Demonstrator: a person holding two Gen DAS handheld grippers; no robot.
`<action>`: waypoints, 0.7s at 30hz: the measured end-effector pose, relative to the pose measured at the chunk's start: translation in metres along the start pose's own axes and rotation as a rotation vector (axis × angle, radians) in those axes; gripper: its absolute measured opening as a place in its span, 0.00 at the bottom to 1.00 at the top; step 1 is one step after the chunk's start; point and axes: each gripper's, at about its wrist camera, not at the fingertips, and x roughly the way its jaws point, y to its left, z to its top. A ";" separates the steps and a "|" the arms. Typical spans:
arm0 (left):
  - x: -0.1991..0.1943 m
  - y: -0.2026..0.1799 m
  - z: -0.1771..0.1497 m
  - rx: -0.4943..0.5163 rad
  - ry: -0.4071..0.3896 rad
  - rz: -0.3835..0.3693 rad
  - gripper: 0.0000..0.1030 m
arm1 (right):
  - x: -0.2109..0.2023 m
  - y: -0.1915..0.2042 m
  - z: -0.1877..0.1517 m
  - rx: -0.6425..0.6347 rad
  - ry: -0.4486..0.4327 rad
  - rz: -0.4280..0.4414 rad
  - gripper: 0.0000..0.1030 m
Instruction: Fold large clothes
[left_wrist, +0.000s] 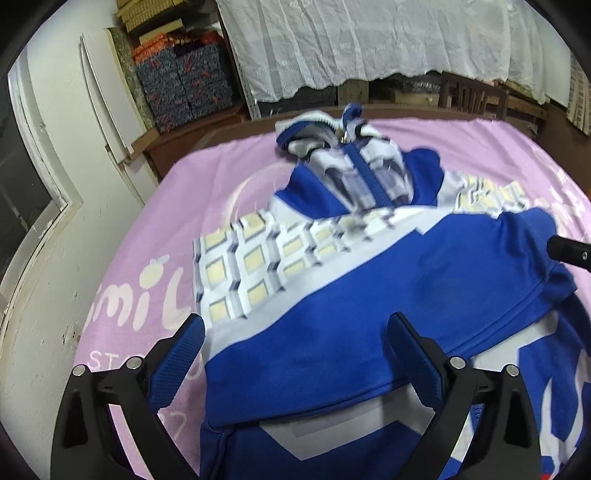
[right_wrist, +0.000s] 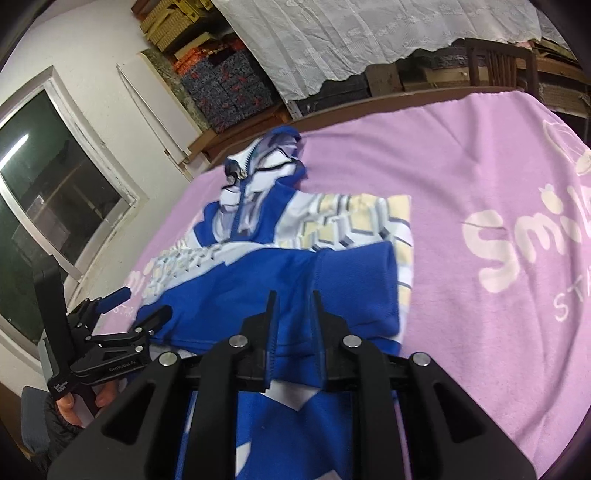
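Observation:
A blue and white zip jacket (left_wrist: 332, 288) with a pale yellow block pattern lies on the pink blanket (left_wrist: 155, 221), its collar at the far end. A blue sleeve is folded across the body. My left gripper (left_wrist: 295, 350) is open, its blue-padded fingers (left_wrist: 181, 354) spread over the jacket's near left edge, holding nothing. It also shows at the left in the right wrist view (right_wrist: 144, 306). My right gripper (right_wrist: 293, 317) is shut on a fold of the blue jacket fabric (right_wrist: 258, 288) near the sleeve cuff. A black part of it shows at the right in the left wrist view (left_wrist: 569, 253).
The pink blanket (right_wrist: 480, 184) with white "smile" lettering covers a brown wooden table. A white wall and a window (right_wrist: 48, 206) are at the left. Stacked boxes (left_wrist: 184, 81) and a white lace cloth (left_wrist: 369, 40) over shelves stand behind the table.

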 end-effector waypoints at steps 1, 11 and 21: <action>0.003 0.000 -0.001 0.001 0.016 0.001 0.97 | 0.003 -0.001 -0.001 0.002 0.013 -0.010 0.19; 0.006 -0.002 -0.004 0.023 0.009 0.026 0.97 | 0.016 -0.014 -0.007 0.024 0.045 -0.006 0.18; 0.000 -0.007 -0.005 0.047 -0.014 0.053 0.97 | 0.017 -0.011 -0.007 0.008 0.046 -0.018 0.18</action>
